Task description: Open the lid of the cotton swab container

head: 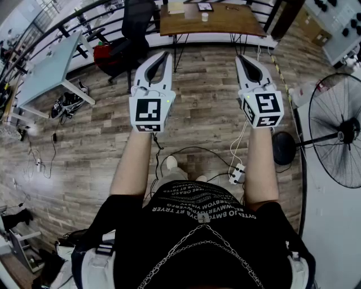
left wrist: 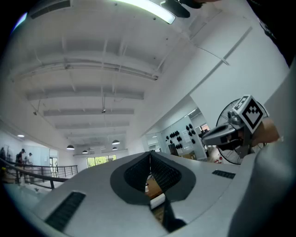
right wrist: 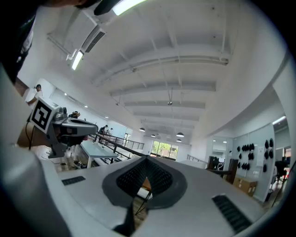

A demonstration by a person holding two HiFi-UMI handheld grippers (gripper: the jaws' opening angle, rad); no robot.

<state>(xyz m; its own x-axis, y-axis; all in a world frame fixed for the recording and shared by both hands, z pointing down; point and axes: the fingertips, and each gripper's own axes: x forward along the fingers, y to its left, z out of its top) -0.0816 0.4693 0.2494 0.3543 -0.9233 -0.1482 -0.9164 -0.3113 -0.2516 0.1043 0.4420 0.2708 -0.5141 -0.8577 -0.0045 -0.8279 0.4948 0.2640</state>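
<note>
Both grippers are held up in front of me over the wooden floor, side by side and empty. My left gripper is shut, its jaws meeting at the tips with nothing between them. My right gripper is shut the same way. Each gripper view looks up at the ceiling and catches the other gripper at its edge. A small white cylinder stands on the brown wooden table far ahead. I cannot tell whether it is the cotton swab container.
A black office chair and a red bag stand left of the brown table. A pale blue table is at the left with shoes under it. A standing fan is at the right. Cables lie on the floor.
</note>
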